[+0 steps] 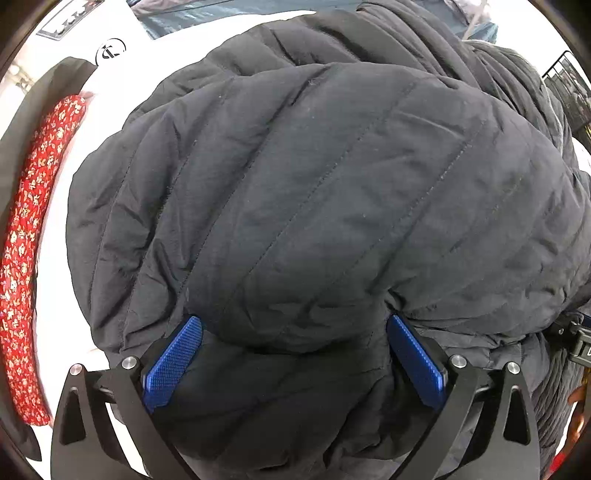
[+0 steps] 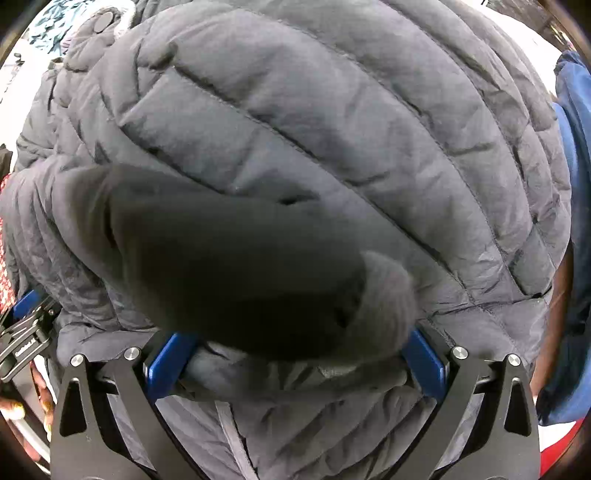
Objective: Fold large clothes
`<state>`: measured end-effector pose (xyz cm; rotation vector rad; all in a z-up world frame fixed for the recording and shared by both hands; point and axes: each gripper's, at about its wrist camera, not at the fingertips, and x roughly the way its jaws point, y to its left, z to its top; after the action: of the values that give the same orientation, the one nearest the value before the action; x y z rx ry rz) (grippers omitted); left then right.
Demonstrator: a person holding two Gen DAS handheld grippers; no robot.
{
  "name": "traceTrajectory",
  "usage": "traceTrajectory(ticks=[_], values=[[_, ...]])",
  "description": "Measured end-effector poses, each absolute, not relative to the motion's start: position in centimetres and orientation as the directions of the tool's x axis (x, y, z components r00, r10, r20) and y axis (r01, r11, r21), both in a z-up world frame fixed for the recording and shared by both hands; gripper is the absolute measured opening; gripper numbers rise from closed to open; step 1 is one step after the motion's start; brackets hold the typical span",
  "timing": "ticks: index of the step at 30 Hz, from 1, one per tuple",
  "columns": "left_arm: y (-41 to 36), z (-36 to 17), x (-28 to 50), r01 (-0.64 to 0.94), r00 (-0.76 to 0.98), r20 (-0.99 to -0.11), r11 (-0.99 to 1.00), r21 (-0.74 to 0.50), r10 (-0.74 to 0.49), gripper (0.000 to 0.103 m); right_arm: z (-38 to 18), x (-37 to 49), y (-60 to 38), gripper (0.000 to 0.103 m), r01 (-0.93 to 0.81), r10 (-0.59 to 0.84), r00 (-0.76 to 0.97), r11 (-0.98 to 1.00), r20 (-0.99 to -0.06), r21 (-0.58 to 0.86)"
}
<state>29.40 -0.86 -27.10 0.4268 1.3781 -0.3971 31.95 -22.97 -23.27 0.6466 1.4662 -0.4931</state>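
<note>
Blue ribbed pads [image 1: 173, 363] sit nearest the lens in the left wrist view, set wide apart on the left gripper [image 1: 295, 363], with a puffy fold of the dark quilted jacket [image 1: 314, 192] bulging up between them; the fabric brushes the inner faces of both pads, but whether they squeeze it cannot be told. Past the pads, the jacket spreads over most of that view, its stitched channels running on a slant, and it lies on a white bench [image 1: 74, 122]. To the left of the jacket, on the same bench, lies a red floral cloth [image 1: 33, 236] beside a dark garment edge. Farther off, at the top, a teal cloth [image 1: 207, 18] shows beyond the bench. In the right wrist view, the right gripper [image 2: 295, 363] stands at its widest, blue pads [image 2: 168, 363] well apart, and a dark, blurred bulge of the jacket [image 2: 332, 122] hangs close to the lens between and over them; the pads do not visibly pinch it. Beyond it the grey-lit quilted panels fill the frame. At the far right edge is a blue garment [image 2: 574, 177].
</note>
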Motion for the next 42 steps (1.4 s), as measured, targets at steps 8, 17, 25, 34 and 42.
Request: traceTrajectory(ticks=[8,17,25,34,42], values=[[-1.0,-26.5,27.7,0.521,0.185,-0.982,0.851,0.063,-0.040,0.098,-21.9,28.9,-21.4,0.099,0.661,0.061,0.084,0.743,-0.995,0.102],[3.8,-21.5,22.7,0.519,0.261,-0.959,0.854,0.039,-0.115,0.097,-17.7,23.8,-20.6,0.098,0.625,0.034,0.185,0.767,-0.982,0.144],[8.9,-19.6,16.7,0.572,0.240,-0.966,0.818,0.061,-0.096,0.097,-17.1,16.6,-16.7,0.098,0.541,0.011,0.157,0.836,-0.988,0.095],[16.3,-20.1,13.3,0.461,0.151,-0.986,0.887,0.010,-0.067,0.097,-18.2,9.2,-13.1,0.098,0.527,0.074,0.130,0.840,-0.989,0.132],[22.3,-20.0,12.7,0.450,0.147,-0.984,0.893,-0.025,-0.101,0.097,-18.8,0.1,-16.3,0.098,0.589,0.041,0.148,0.799,-0.988,0.121]])
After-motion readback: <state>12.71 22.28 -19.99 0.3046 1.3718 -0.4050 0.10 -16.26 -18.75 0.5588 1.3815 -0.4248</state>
